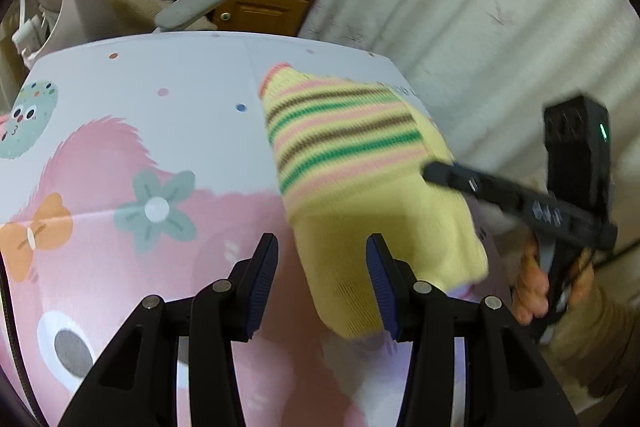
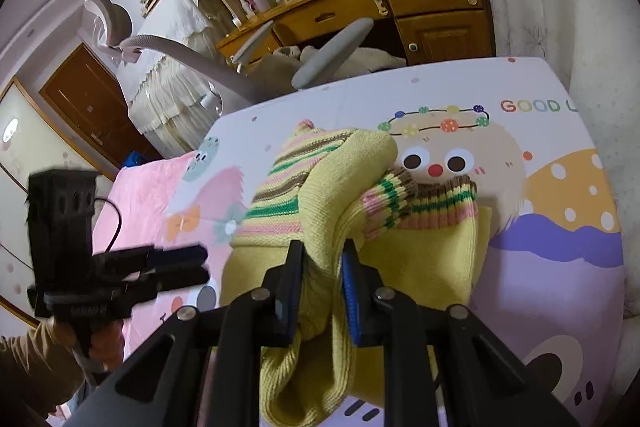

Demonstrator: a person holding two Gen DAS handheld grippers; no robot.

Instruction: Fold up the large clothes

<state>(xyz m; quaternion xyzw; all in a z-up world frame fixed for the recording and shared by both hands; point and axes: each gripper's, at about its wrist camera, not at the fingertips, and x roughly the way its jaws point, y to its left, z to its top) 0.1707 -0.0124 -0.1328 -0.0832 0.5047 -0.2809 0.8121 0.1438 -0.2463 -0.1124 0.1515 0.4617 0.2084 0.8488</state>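
A yellow knit sweater [image 2: 360, 195] with pink, green and brown stripes lies bunched on the cartoon-print bed sheet [image 2: 540, 211]. My right gripper [image 2: 322, 255] is shut on a thick fold of its yellow fabric and lifts it off the bed. In the left wrist view the sweater [image 1: 360, 171] hangs at the right, with the right gripper [image 1: 436, 175] against its far side. My left gripper [image 1: 322, 247] is open and empty, just left of the sweater's lower edge. It also shows in the right wrist view [image 2: 192, 263] at the left, apart from the sweater.
A wooden desk [image 2: 420, 11] with drawers and clutter stands beyond the bed. A grey office chair [image 2: 328, 55] sits between desk and bed. A pale curtain [image 1: 480, 7] hangs along the right side. A wooden door [image 2: 88, 107] is at the far left.
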